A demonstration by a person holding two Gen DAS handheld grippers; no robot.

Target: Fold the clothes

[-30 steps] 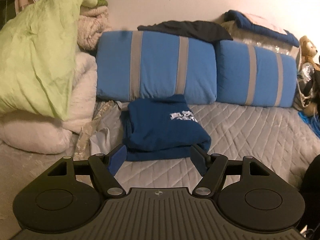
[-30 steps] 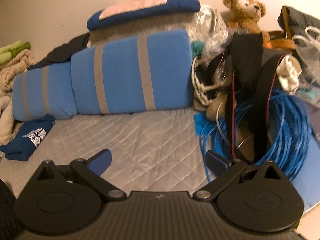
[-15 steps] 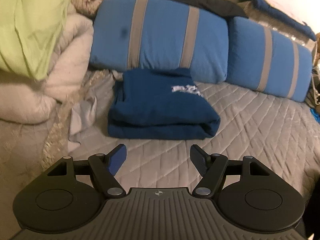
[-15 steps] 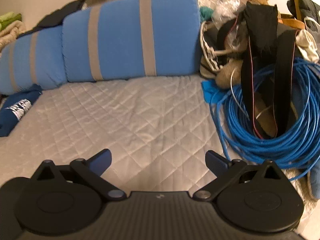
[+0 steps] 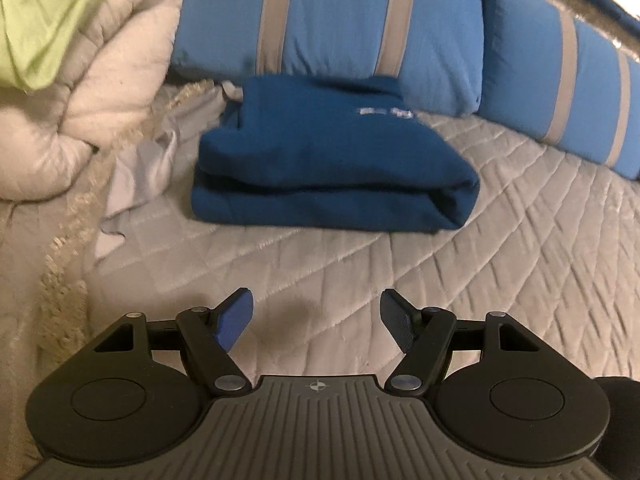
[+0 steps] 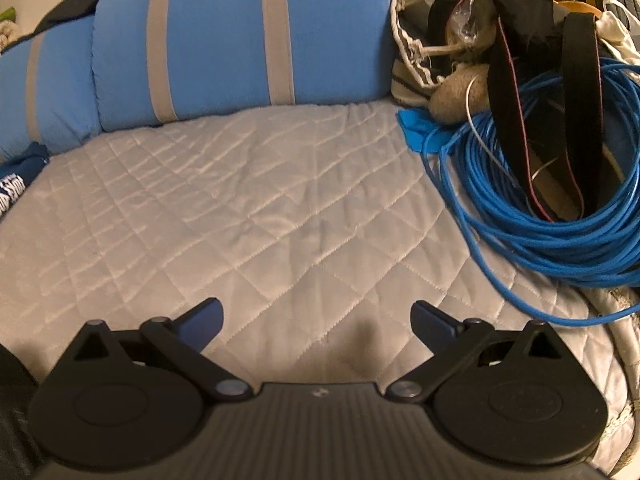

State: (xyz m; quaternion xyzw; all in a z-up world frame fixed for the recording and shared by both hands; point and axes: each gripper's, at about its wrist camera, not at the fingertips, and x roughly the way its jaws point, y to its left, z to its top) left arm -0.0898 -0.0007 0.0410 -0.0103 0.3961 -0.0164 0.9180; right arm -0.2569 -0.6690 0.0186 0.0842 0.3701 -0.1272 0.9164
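Both cams now sit lower & closer to the quilt (image 6: 256, 200) than 1 s ago. Navy garment (image 5: 328, 152) lies folded at the quilt's back edge, against the striped pillows (image 5: 332, 20), looking as the task wants. Left gripper (image 5: 316, 322) & right gripper (image 6: 316, 326): jaws spread, empty, hovering over bare quilt.

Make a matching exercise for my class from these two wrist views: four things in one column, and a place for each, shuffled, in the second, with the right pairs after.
Things
1. folded navy sweatshirt
2. coil of blue cable
3. lime green bedding
4. left hand-held gripper

Places
A. on the pale duvet heap, upper left
B. over bare quilt, short of the sweatshirt
C. on the quilt against a striped blue pillow
D. in the clutter at the quilt's right end

Pairs: 1-C, 2-D, 3-A, 4-B
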